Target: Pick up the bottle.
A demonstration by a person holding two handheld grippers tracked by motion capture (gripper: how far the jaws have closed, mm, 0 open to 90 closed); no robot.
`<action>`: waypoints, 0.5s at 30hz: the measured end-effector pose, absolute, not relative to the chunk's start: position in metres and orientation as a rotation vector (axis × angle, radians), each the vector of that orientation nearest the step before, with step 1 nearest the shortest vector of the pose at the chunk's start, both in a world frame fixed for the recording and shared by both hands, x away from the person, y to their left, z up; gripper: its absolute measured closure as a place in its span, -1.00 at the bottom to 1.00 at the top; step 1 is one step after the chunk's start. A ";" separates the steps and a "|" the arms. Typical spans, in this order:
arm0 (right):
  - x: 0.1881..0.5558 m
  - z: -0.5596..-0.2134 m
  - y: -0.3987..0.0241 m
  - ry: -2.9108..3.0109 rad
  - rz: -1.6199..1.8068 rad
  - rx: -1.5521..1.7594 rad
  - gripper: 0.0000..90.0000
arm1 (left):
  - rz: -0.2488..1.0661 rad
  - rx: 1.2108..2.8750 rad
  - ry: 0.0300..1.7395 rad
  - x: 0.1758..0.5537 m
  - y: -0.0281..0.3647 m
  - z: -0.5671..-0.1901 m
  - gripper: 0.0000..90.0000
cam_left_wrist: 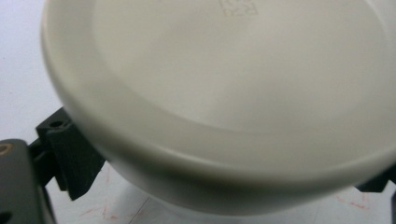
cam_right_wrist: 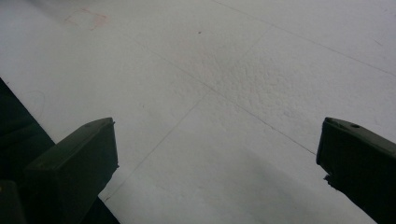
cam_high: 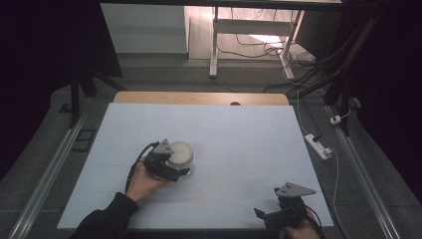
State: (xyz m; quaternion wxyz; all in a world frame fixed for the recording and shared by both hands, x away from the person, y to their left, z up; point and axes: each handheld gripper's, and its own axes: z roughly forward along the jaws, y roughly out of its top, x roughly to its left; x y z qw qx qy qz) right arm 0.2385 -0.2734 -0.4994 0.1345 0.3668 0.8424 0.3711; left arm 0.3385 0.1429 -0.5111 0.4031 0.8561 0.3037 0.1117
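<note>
The high view looks down and forward on the counter [cam_high: 239, 134]; both gripper views look along their fingers, very near that same counter.

No legible text or labels.

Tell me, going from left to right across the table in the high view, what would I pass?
The left hand → the left gripper it holds, at a round white container → bare white table → the right gripper, near the front edge.
</note>
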 end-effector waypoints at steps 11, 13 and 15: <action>0.238 -0.499 -0.273 2.441 1.074 1.061 -1.00 | 0.294 2.151 0.757 0.338 0.144 -0.513 -0.84; 0.238 -0.499 -0.273 2.441 1.074 1.060 -1.00 | 0.294 2.156 0.765 0.338 0.143 -0.512 -0.83; 0.238 -0.499 -0.273 2.442 1.074 1.059 -1.00 | 0.296 2.163 0.772 0.337 0.142 -0.511 -0.83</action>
